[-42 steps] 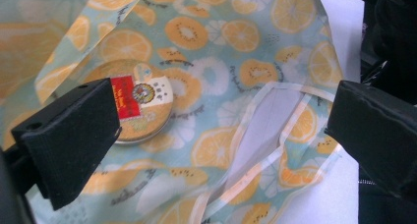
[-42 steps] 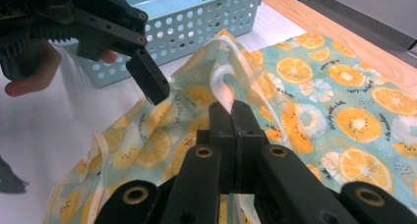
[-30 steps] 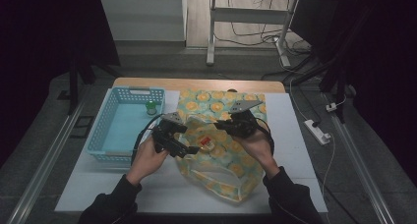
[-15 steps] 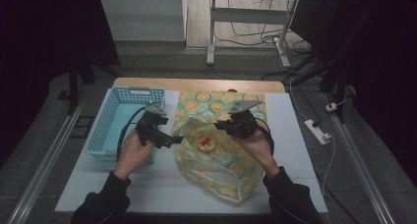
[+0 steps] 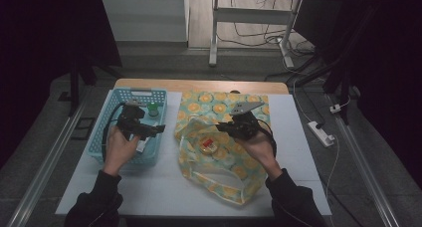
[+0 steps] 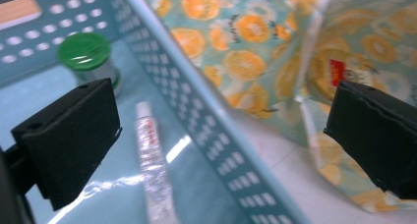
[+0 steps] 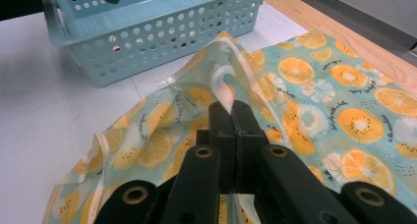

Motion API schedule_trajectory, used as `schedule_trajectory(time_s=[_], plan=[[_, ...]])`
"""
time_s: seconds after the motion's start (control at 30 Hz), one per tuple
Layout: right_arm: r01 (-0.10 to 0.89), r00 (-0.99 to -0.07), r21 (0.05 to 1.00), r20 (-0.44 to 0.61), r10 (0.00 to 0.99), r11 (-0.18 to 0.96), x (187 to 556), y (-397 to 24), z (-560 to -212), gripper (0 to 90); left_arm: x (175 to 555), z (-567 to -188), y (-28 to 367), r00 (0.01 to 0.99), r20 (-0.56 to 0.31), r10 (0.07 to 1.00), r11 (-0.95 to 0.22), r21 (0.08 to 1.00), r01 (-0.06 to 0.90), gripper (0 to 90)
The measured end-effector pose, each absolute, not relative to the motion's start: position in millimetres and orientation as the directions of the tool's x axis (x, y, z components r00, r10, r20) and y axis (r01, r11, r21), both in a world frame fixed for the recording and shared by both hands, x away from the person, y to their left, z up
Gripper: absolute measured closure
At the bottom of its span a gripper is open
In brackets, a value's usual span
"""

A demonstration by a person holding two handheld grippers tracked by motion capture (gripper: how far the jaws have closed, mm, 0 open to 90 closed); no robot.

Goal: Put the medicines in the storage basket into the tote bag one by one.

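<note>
Orange-print bag [image 5: 219,152] sits mid-table, a jar [image 5: 206,144] inside it. Your left gripper [image 5: 154,130] has shifted from the bag mouth over to the blue basket [image 5: 99,142], so you look set for the next item: jaws wide, empty, above the tube [image 6: 150,160]. Right gripper [image 7: 230,113] is clamped tight on the bag's rim, holding it open.

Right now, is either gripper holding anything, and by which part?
The right gripper is shut on the handle strap of the orange-print bag. The left gripper holds nothing, open above the blue basket.
</note>
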State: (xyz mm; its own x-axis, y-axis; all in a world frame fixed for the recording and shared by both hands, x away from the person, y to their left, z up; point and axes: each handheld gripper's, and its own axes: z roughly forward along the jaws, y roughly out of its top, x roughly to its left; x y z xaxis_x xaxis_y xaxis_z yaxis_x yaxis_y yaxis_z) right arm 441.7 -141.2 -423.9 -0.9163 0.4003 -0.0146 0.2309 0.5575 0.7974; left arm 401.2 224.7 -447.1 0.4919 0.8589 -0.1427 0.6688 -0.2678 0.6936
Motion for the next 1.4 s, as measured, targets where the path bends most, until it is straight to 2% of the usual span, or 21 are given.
schedule_trajectory(time_s=[0.3,0.57,1.2,1.3,1.37,1.4], plan=[[0.231,-0.917,0.797,-0.014,0.398,0.558,441.0,-139.8,-425.2,89.9,414.4,-463.6,244.1,0.450,-0.143,0.882,-0.256,0.656,0.710,0.1],[0.232,-0.919,0.790,-0.014,0.395,0.567,441.0,-137.8,-427.7,89.9,430.2,-481.6,245.4,0.428,-0.094,0.899,-0.287,0.612,0.737,0.0],[0.234,-0.920,0.788,-0.010,0.392,0.570,440.0,-137.3,-429.4,89.8,447.8,-512.4,232.9,0.416,-0.071,0.906,-0.372,0.332,0.867,0.2],[0.236,-0.921,0.791,-0.004,0.390,0.564,440.4,-137.7,-429.6,89.8,447.9,-514.0,230.8,0.411,-0.054,0.910,-0.376,0.308,0.874,6.4],[0.236,-0.920,0.791,-0.004,0.391,0.564,440.4,-138.1,-429.4,89.8,447.5,-514.4,229.9,0.423,-0.062,0.904,-0.388,0.300,0.871,16.2],[0.236,-0.921,0.792,-0.003,0.391,0.563,440.4,-138.4,-429.1,89.8,447.4,-514.6,229.5,0.431,-0.076,0.899,-0.392,0.299,0.870,24.5]])
